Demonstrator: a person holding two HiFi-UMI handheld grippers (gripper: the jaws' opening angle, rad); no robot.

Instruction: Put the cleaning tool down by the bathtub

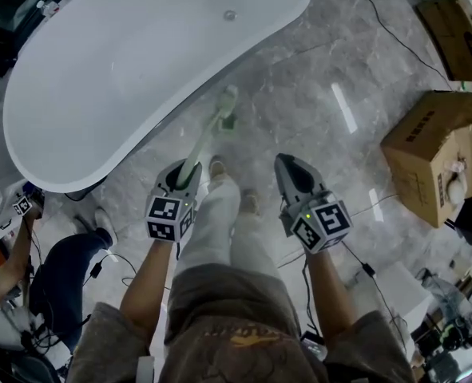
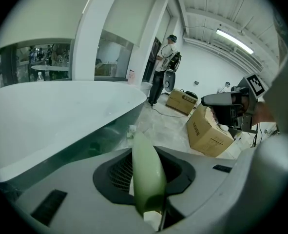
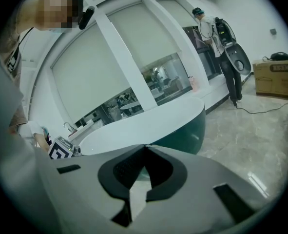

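The person stands on the grey marble floor (image 1: pixel 299 94) just beside the white bathtub (image 1: pixel 140 62), a gripper in each hand; the left gripper (image 1: pixel 184 171) is pinching the pale green handle of the cleaning tool (image 1: pixel 208 138); in the left gripper view that handle (image 2: pixel 146 174) runs straight out between the jaws, which are clamped on it from either side; the tool slants forward and down from the gripper, and its head (image 1: pixel 226 106) lies close against the tub's outer wall, low over the floor; whether the head touches the floor I cannot tell.

The right gripper (image 1: pixel 286 163) hangs on the other side of the person's legs, well apart from the tool; in the right gripper view its jaws (image 3: pixel 144 147) are pressed together at the tips with nothing between them, and the tub (image 3: pixel 148 121) shows beyond them.

Off to the right sits an open cardboard box (image 1: pixel 435 154), with a second box (image 1: pixel 451 30) further back; a dark cable (image 1: pixel 395 38) trails across the floor between them; a person in blue trousers (image 1: pixel 68 270) is crouched at the lower left, near the tub's end; in the left gripper view another person (image 2: pixel 163 67) stands far off by the wall.
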